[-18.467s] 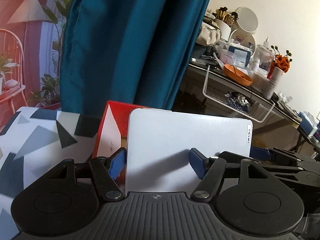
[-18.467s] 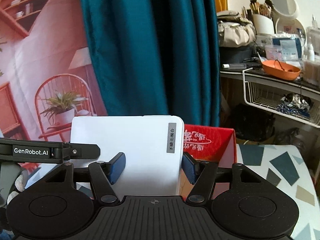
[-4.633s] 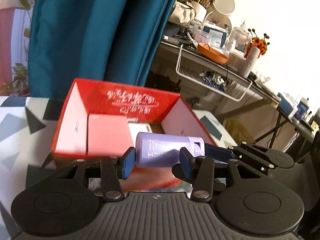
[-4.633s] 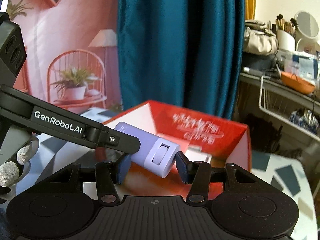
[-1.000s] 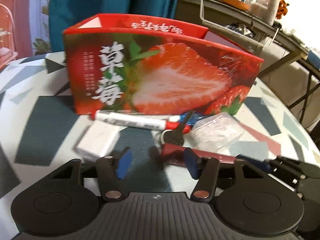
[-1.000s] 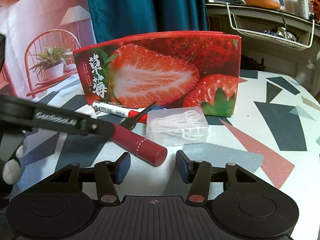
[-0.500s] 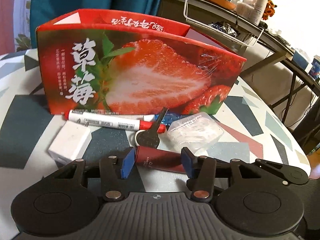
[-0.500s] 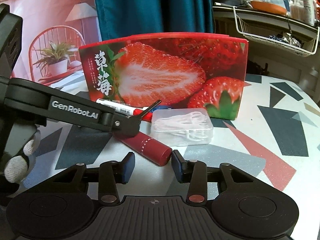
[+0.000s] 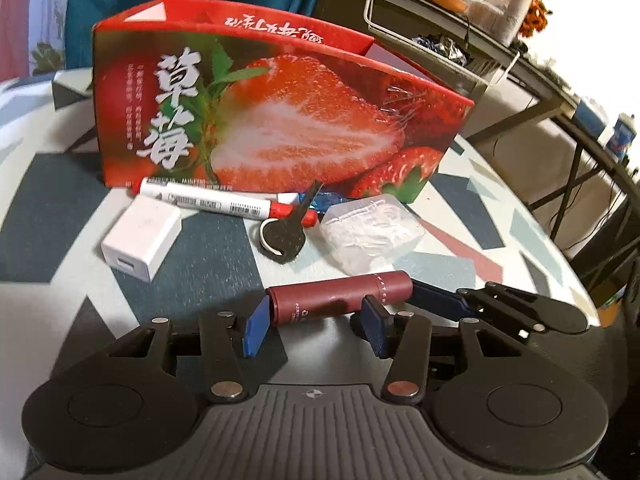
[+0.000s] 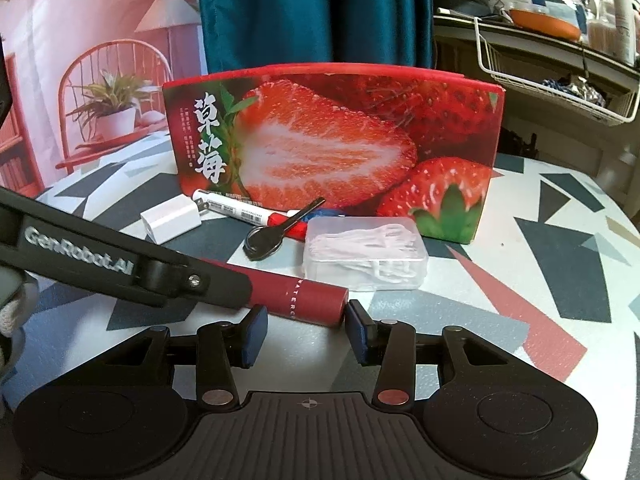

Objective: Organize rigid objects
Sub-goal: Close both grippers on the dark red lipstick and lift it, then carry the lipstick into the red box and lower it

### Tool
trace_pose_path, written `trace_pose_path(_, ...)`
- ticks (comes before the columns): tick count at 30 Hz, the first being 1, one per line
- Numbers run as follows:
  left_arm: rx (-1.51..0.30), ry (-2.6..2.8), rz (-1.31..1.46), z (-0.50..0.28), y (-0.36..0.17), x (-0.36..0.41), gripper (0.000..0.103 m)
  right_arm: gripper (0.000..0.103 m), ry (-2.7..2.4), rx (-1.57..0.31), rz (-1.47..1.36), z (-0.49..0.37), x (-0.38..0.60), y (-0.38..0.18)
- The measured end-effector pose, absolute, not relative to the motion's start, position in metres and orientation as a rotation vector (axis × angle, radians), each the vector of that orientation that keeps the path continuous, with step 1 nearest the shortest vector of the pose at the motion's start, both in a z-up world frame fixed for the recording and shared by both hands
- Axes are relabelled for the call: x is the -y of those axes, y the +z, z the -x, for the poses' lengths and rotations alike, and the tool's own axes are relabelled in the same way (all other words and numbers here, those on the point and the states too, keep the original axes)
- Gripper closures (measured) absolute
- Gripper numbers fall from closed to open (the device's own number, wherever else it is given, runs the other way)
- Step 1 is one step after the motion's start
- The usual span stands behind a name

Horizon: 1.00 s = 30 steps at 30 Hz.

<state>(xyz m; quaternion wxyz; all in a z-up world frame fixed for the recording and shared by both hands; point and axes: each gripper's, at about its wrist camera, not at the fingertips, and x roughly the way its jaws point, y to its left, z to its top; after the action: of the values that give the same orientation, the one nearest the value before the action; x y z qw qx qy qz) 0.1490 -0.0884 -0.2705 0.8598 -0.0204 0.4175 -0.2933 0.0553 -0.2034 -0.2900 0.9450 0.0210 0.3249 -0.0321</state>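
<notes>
A dark red tube (image 9: 340, 298) lies on its side on the patterned table, in front of a red strawberry box (image 9: 276, 120). My left gripper (image 9: 314, 330) has its blue pads at the tube's left half, jaws apart around it. My right gripper (image 10: 305, 334) holds its pads around the tube's other end (image 10: 308, 300). Both touch or nearly touch the tube; a firm grip is not clear. Between tube and box lie a white charger block (image 9: 142, 238), a white marker with a red cap (image 9: 224, 204), a black key (image 9: 286, 232) and a clear plastic case (image 9: 372, 232).
The table (image 10: 560, 280) has grey, white and red shapes, and its edge curves at the right. A teal curtain (image 10: 316, 12) hangs behind the box. A cluttered shelf with a wire basket (image 10: 552, 80) stands at the far right.
Both grippers have moved in on the red tube, which now sits between both pairs of pads. The other items have not moved.
</notes>
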Motion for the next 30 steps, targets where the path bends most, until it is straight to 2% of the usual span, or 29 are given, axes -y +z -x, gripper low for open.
trace_pose_path(5,-0.883,-0.614,0.084,-0.148,-0.270,0.080,0.060,0.067,-0.066,-0.674,-0.017,-0.054,0.202,-0.288)
trace_pose_path(30,-0.656,-0.618,0.107,-0.107,-0.208,0.056,0.061,0.068,-0.046,-0.548,0.127,-0.033,0.172,-0.222)
